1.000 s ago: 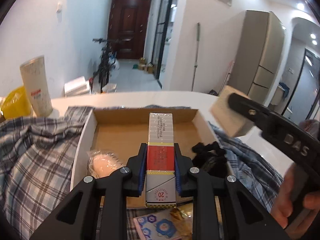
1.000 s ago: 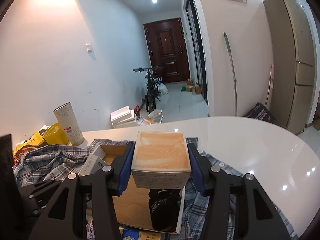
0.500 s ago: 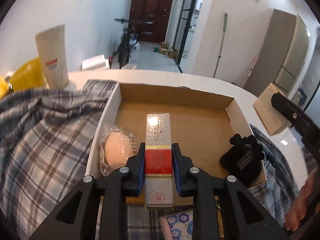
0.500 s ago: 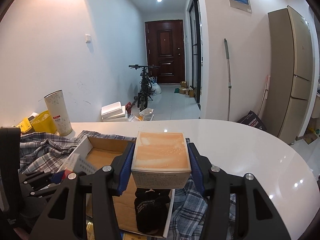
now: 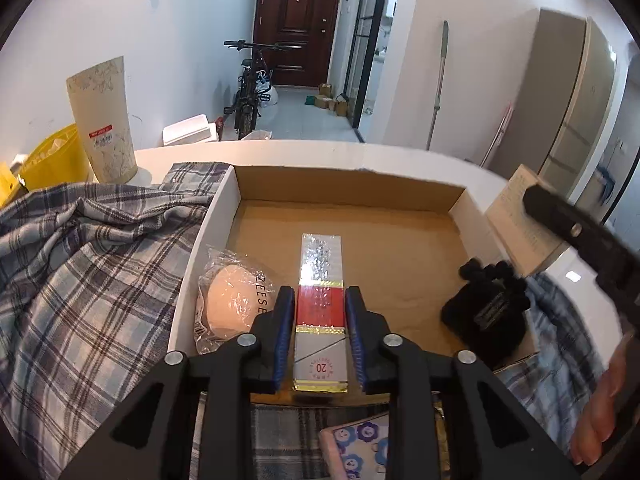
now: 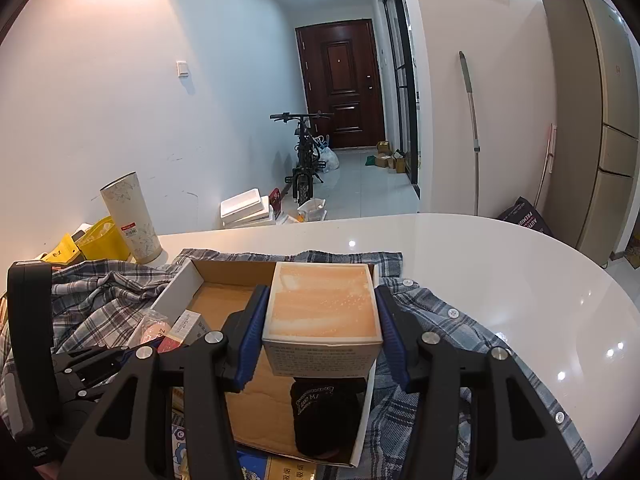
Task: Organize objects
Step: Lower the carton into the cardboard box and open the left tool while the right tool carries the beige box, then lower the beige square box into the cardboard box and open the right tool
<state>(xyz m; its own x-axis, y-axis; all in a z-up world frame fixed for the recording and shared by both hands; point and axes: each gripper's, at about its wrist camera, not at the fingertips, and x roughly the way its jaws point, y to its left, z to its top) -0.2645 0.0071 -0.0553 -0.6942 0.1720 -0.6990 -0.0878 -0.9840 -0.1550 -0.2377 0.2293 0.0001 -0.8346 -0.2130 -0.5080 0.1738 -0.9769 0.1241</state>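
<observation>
Your left claw point(image 5: 320, 336) has just been opening: its jaws stand slightly spread on either side of the long red-and-silver carton point(image 5: 321, 308), which now lies on the floor of the cardboard box point(image 5: 348, 188), near the box's front wall, between the wrapped bun point(image 5: 232, 308) at the left wall and the black pouch point(image 5: 486, 312) at the right. Your right claw point(image 6: 320, 332) pinches the square tan box point(image 6: 322, 312), held above the cardboard box's right side, over the pouch. Likely risks: withdrawing the left claw before the pads clear could drag the carton back over the front wall; lowering the tan box straight down would set it on the pouch, tilted. The box rests on a plaid shirt point(image 5: 80, 264) on the white bench point(image 6: 500, 264), so it may shift.
</observation>
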